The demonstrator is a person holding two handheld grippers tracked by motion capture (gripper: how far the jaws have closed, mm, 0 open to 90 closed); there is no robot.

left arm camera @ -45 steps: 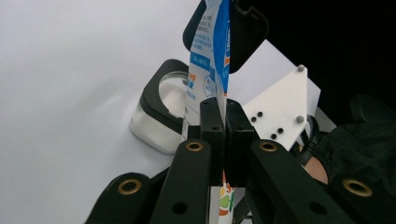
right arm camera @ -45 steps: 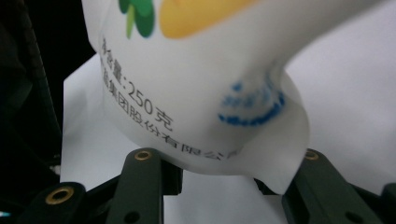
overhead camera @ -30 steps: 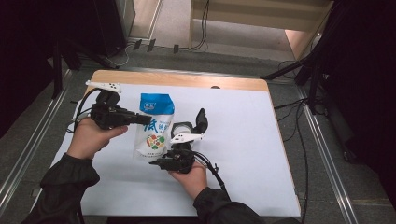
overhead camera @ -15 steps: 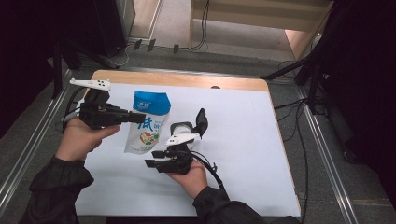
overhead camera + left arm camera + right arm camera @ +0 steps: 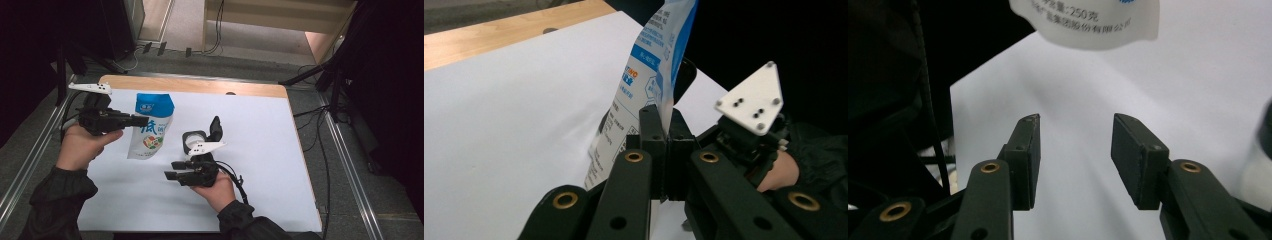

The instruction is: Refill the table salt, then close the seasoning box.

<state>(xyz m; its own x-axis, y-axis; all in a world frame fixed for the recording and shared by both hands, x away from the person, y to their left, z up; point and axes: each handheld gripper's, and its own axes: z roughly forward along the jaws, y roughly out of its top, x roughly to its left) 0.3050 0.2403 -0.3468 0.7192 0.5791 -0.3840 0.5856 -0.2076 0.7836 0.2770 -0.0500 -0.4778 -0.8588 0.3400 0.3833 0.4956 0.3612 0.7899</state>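
The left gripper [image 5: 135,120] has its jaws pressed tight on the side edge of the bag [image 5: 148,127]. In the left gripper view the two black jaws meet with the thin white edge of the bag [image 5: 651,75] pinched between them, and the bag stands up tall from the jaws toward 12 o'clock. In the high view the bag hangs at about 3 o'clock from the left gripper, with its blue top toward 12 o'clock and its white bottom toward 6 o'clock, just over the counter [image 5: 260,140].

The right gripper [image 5: 171,170] sits at about 5 o'clock from the bag and near it, but not touching it. Its jaws have just been opening and now stand partly apart, with nothing between them. In the right gripper view the bottom of the bag [image 5: 1083,22] hangs at 12 o'clock, above the gap between the jaws.

The bag is soft and shiny, like plastic. It is blue at the top and white below, with printed words and a small coloured picture. Its bottom is rounded and puffy. The jaws are flat, black, blocky pads with little brass rings behind them. The counter has a smooth white top and a wooden strip along its far edge. A white three-cornered plate [image 5: 751,100] with small holes sits on the right gripper.
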